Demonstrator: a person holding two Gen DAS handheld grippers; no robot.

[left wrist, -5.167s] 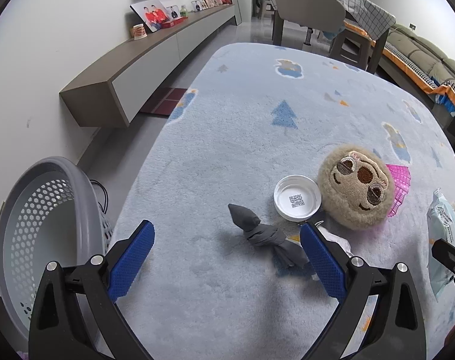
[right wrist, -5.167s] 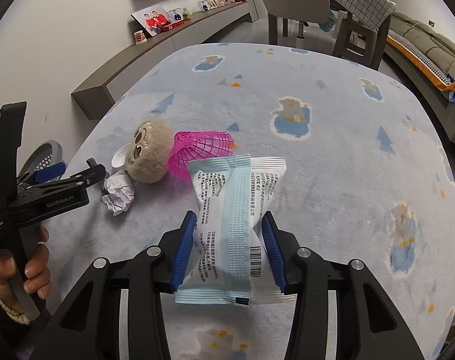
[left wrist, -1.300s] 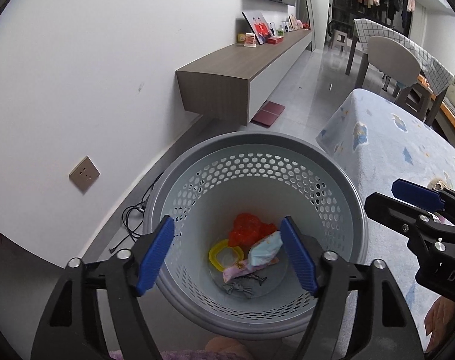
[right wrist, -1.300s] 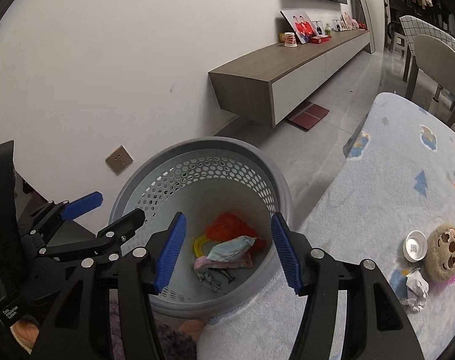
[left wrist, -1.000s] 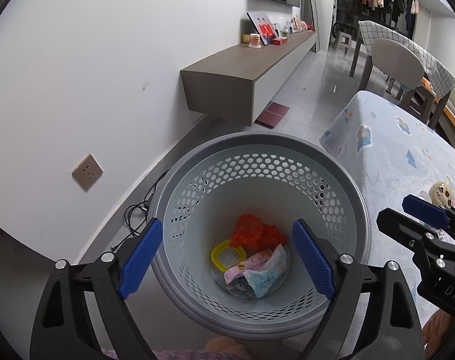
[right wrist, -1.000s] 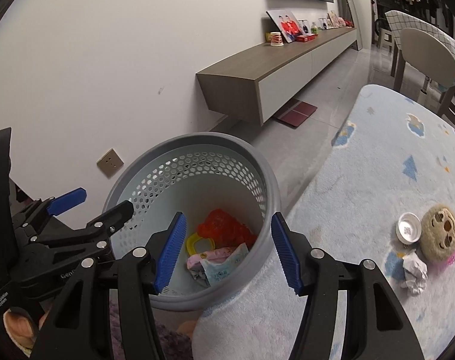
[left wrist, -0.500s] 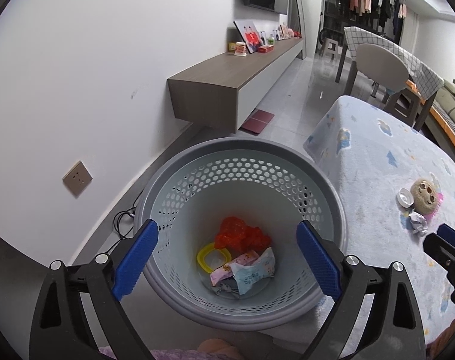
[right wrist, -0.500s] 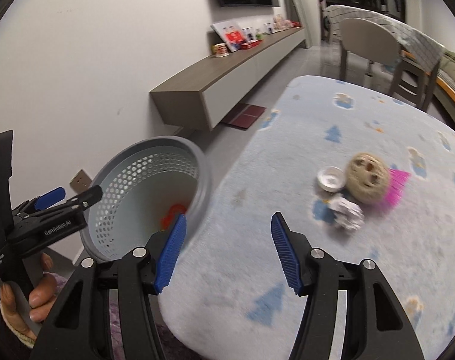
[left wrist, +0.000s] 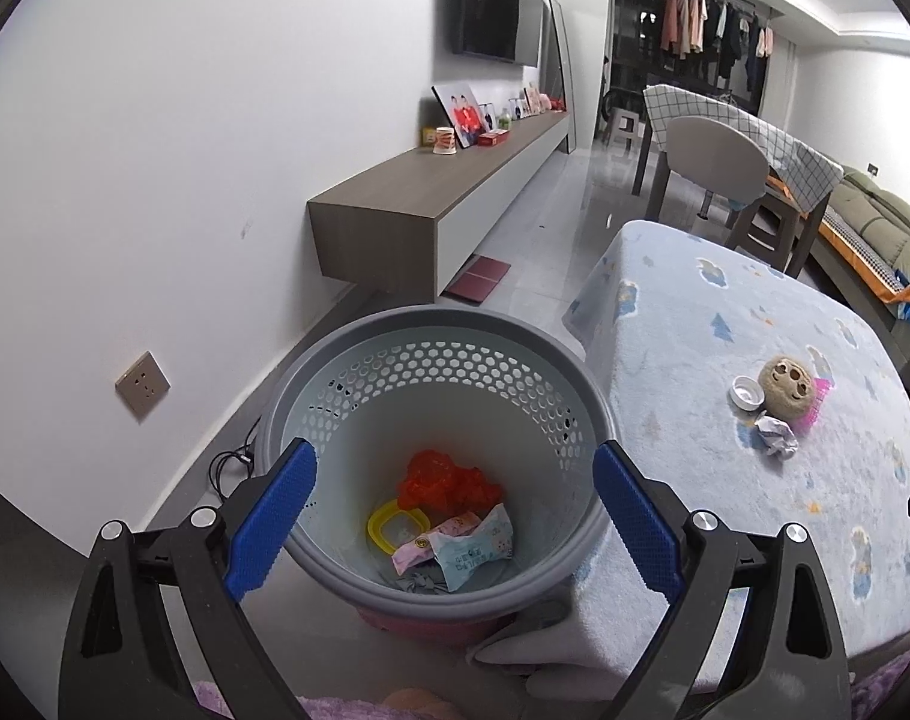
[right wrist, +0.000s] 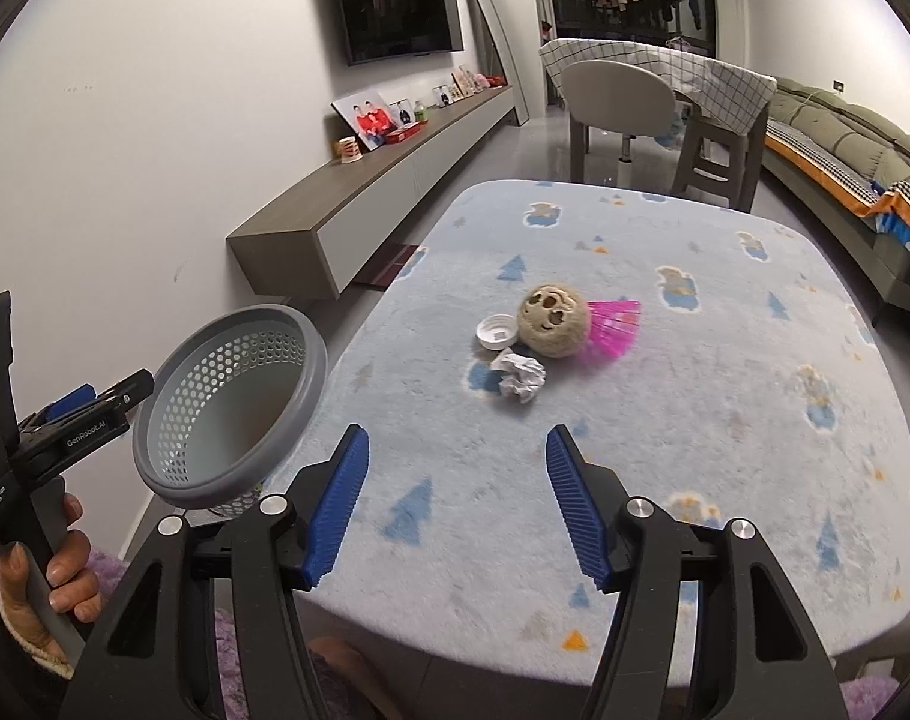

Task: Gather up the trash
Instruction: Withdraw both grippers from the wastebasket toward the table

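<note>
Both grippers released, nothing held: left gripper (left wrist: 449, 528) over grey perforated plastic basket (left wrist: 335, 360), right gripper (right wrist: 458, 498) facing tabletop (right wrist: 725, 420). Next pickup, prob. far crumpled white paper ball (right wrist: 520, 381): reach, clench fingers.

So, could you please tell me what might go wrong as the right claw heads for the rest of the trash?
The crumpled paper lies close against the plush toy and white lid, so the open right claw could catch the toy too. The basket stands right beside the rug edge; a sweep might tip it.
</note>
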